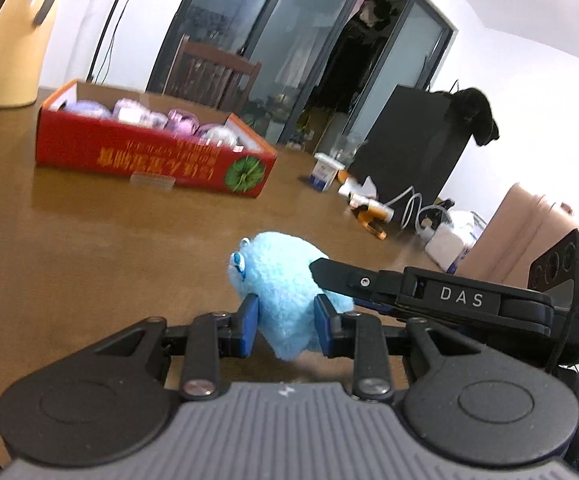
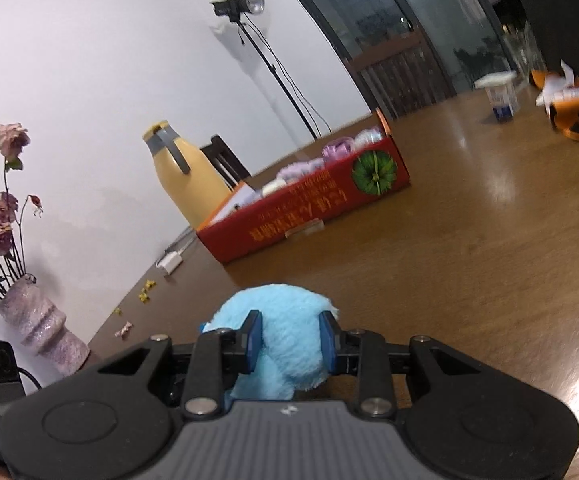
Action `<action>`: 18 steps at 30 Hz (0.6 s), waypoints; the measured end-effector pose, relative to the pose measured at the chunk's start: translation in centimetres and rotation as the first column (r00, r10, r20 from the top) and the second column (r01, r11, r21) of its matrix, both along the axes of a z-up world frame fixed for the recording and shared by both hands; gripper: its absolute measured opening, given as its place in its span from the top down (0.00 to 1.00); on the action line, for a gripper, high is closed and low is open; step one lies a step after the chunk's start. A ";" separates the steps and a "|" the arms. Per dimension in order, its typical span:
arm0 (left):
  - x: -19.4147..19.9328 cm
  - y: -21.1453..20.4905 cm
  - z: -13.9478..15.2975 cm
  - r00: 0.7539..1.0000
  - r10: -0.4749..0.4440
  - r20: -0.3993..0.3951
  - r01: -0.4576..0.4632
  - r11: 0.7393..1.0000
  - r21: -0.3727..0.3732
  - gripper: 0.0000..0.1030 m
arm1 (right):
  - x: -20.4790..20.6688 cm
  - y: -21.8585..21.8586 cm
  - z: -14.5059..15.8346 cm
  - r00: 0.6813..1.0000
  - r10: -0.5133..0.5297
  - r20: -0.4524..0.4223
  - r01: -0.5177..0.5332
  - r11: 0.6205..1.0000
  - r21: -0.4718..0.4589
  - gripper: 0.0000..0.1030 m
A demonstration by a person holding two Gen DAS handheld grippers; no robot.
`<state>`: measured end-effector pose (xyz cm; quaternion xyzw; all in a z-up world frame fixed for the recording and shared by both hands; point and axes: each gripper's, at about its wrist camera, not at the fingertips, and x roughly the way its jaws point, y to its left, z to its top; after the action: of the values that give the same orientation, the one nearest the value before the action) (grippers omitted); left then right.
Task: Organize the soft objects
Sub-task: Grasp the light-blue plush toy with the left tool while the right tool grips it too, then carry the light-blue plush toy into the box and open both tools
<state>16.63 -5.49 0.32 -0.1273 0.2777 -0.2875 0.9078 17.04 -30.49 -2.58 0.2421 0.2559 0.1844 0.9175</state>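
A fluffy light-blue plush toy [image 1: 277, 276] hangs just above the brown table [image 1: 89, 240], held from two sides. In the left wrist view my left gripper [image 1: 285, 316] is shut on its lower part, blue pads pressing into the fur. My right gripper [image 1: 341, 286] reaches in from the right and grips the same toy. The right wrist view shows the plush toy [image 2: 277, 308] squeezed between the right gripper's [image 2: 291, 340] pads. Ahead stands an open red cardboard box [image 1: 149, 156] [image 2: 309, 216] holding several pink and purple soft items.
A yellow jug [image 1: 13, 40] stands behind the box. A vase of dried roses [image 2: 45, 328] is at the table's left edge. At the far right lie a white cup [image 1: 325, 170], an orange tool [image 1: 373, 216], cables and a black box [image 1: 409, 140]. A wooden chair [image 1: 213, 72] stands beyond the table.
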 end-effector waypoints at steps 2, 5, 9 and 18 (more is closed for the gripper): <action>1.2 -0.3 1.3 1.000 0.000 0.030 0.001 1.000 -0.010 0.71 | 0.8 -0.2 1.4 0.999 -0.007 0.033 0.007 1.000 -0.016 0.71; 4.5 -0.1 3.6 0.998 -0.007 0.061 0.011 0.998 -0.061 0.71 | 3.2 -0.5 4.2 0.995 -0.011 0.096 0.015 0.999 -0.045 0.71; 11.0 0.3 6.2 0.998 -0.003 0.068 0.013 0.991 -0.134 0.71 | 9.3 -0.6 7.6 0.991 -0.020 0.131 0.025 0.999 -0.040 0.71; 26.6 2.0 4.4 0.989 0.087 -0.121 -0.100 0.989 -0.106 0.71 | 26.2 3.2 6.9 1.000 0.010 0.007 -0.009 0.992 -0.129 0.71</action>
<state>43.22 -3.54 4.77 -0.2073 0.3071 -0.2519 0.8940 43.24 -27.34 4.36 0.1805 0.2651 0.1725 0.9313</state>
